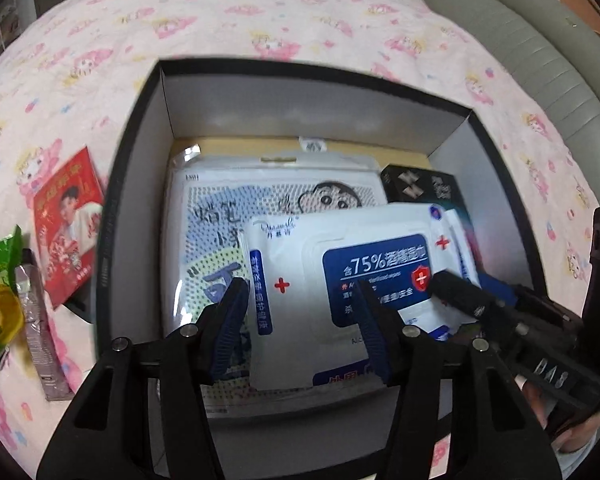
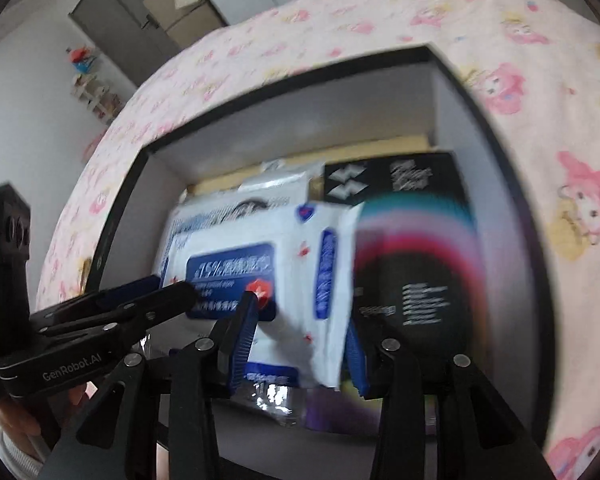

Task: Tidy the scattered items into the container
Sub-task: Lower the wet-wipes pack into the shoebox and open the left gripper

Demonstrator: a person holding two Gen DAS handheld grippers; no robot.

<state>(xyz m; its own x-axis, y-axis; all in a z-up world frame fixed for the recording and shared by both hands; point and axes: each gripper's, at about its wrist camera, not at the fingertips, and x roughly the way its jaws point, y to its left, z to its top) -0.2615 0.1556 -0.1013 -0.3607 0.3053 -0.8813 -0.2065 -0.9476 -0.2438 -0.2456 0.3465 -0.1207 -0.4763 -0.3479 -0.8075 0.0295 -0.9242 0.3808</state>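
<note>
Container (image 1: 140, 128) on the bed holds several packs; both claws seemingly grip the wipes pack (image 1: 352, 280) over it, snack packets (image 1: 4, 300) remaining outside.

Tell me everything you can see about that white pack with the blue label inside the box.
The wipes pack is a soft white plastic pouch with a dark blue label reading 75%, small red crosses and a red shield. It sits tilted inside the black box, on top of a cartoon-printed packet and beside a dark carton. The right gripper has a blue pad on each side of its near end; whether they press cannot be told. The left gripper straddles it too.
</note>
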